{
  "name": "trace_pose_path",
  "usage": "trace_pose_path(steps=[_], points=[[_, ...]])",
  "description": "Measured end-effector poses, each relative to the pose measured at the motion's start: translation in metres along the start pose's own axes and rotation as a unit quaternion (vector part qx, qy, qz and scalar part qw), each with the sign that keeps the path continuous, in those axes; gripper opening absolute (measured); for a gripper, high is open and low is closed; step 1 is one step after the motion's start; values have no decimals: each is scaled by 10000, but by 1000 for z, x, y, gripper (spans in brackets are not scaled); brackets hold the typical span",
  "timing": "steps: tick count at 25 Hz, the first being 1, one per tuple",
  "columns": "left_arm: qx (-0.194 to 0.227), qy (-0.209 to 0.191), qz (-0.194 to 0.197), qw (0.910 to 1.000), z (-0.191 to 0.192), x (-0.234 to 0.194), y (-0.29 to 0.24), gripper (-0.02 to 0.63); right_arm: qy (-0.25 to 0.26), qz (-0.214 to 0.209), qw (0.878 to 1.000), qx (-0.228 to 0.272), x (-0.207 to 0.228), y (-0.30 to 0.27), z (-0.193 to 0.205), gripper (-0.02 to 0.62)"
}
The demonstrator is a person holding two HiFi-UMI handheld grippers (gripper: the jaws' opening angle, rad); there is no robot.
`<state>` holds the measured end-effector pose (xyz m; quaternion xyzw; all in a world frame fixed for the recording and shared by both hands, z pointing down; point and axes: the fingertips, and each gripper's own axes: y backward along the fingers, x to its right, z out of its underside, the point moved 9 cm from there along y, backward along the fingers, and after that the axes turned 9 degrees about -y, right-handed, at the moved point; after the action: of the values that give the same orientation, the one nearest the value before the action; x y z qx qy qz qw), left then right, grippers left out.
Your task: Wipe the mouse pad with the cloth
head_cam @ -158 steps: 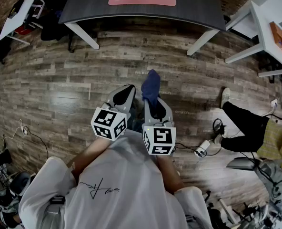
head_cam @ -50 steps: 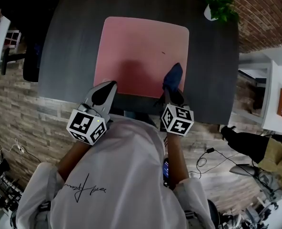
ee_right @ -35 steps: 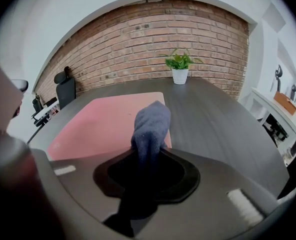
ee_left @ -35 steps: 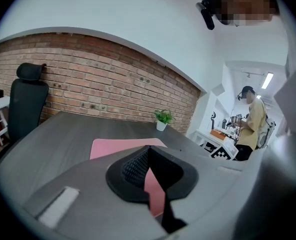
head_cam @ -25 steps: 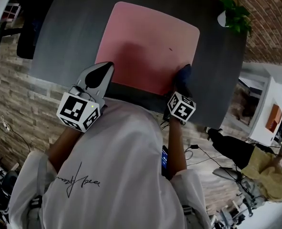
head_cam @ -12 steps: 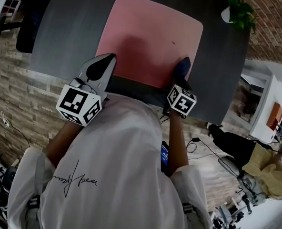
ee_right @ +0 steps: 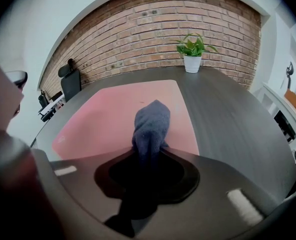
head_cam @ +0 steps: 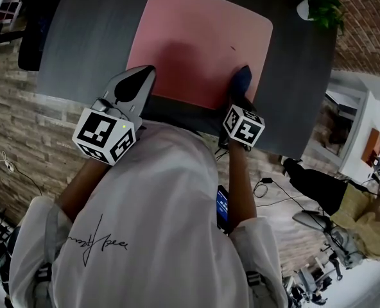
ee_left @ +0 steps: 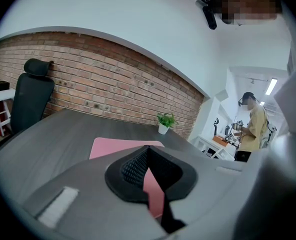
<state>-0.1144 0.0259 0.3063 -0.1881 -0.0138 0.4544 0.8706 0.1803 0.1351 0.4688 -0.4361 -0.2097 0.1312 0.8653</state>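
A pink mouse pad (head_cam: 199, 40) (ee_right: 113, 116) (ee_left: 115, 147) lies on a dark grey table (head_cam: 87, 37). My right gripper (head_cam: 237, 94) (ee_right: 150, 149) is shut on a dark blue cloth (head_cam: 241, 82) (ee_right: 150, 124), whose bunched end sticks out ahead of the jaws over the pad's near right corner. My left gripper (head_cam: 140, 76) (ee_left: 147, 159) hangs over the pad's near left edge, jaws shut with nothing between them.
A potted plant (head_cam: 319, 5) (ee_right: 192, 50) stands at the table's far right corner. A black office chair (ee_left: 32, 99) sits at the table's left side. White desks (head_cam: 363, 133) and a standing person (ee_left: 253, 129) are off to the right, past the table's edge.
The person has walked up to the table from the wooden floor. Over the last second the right gripper has moved a little forward with the cloth at the pad's near right corner; the left stays put.
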Motion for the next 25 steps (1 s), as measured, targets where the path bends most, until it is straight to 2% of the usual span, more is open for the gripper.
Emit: trace_pose_path(steps=[13, 25], points=[[0, 8, -25, 10000, 6, -4, 9, 3, 232, -307, 9990, -245, -12, -2, 4, 81], [-25, -169, 9, 9999, 6, -1, 8, 6, 297, -523, 9977, -321, -30, -4, 7, 84]])
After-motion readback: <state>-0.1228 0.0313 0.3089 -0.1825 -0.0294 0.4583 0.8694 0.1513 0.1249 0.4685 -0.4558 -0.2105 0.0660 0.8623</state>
